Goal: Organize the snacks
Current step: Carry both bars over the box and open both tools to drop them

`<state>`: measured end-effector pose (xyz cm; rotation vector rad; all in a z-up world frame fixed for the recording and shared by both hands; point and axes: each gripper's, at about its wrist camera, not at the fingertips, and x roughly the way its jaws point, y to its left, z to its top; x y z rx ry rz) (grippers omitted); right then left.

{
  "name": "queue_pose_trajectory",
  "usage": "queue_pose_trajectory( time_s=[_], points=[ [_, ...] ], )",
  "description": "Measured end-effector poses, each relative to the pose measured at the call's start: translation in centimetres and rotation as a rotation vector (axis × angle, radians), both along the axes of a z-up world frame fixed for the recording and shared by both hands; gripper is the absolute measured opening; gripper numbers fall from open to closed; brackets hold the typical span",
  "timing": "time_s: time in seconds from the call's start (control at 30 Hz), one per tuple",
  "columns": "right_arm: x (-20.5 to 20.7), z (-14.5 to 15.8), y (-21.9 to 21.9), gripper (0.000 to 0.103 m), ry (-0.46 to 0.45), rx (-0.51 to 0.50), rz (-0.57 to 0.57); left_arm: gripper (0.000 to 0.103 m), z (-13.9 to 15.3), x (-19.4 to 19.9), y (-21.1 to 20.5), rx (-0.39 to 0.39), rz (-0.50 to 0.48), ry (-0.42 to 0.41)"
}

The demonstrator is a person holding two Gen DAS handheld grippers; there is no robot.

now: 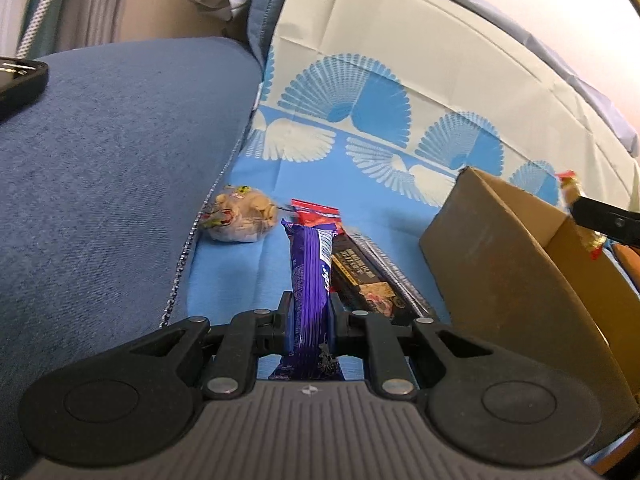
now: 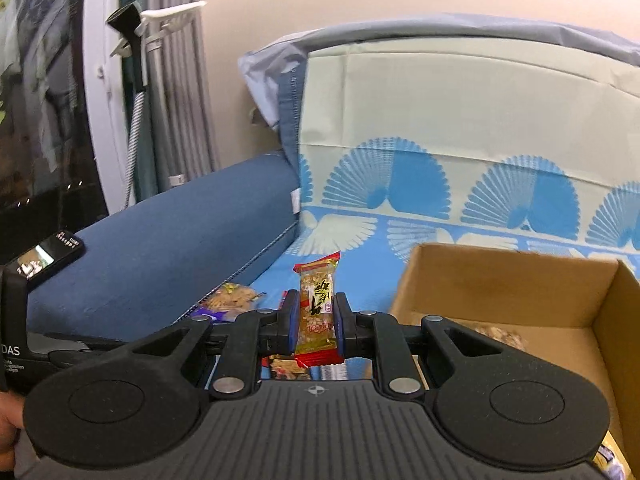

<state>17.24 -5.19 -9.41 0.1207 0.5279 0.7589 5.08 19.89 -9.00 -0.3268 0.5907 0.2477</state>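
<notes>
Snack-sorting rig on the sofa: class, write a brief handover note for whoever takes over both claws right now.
Left claw: shut on the purple snack bar, held just above the blue cloth.
Right claw: shut on the gold-and-red snack packet, left of the cardboard box.
Done: at least one nut snack already lies in the box.
Left: both held snacks, plus the dark bar, red packet and clear nut bag on the cloth.

The cardboard box (image 2: 500, 280) is cut off at the right edge, its contents partly hidden
</notes>
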Motion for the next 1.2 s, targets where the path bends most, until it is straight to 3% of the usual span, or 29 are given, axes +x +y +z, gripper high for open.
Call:
queue_pose_trajectory(
  time_s=[0.17, 0.3, 0.7, 1.03, 1.2],
  points=[
    [0.1, 0.2, -2.2, 0.018, -0.011, 0.024, -0.037, 0.016, 1.0, -0.8, -0.6, -0.031, 0.066, 0.006],
    [0.8, 0.3, -3.4, 0.018, -0.011, 0.043, -0.072, 0.016, 2.3, -0.7, -2.0, -0.025, 0.065, 0.006],
    [5.5, 0.1, -8.0, 0.018, 0.080, 0.123, -0.282, 0.016, 10.0, 4.0, -9.2, 0.005, -0.081, -0.119],
    [7.3, -1.4, -12.2, 0.018, 0.176, 0.124, -0.474, 0.016, 12.2, 8.3, -16.3, 0.005, -0.198, -0.186],
    [7.6, -1.4, -13.3, 0.018, 0.172, 0.131, -0.515, 0.016, 12.5, 9.6, -18.8, 0.010, -0.235, -0.189]
  ],
)
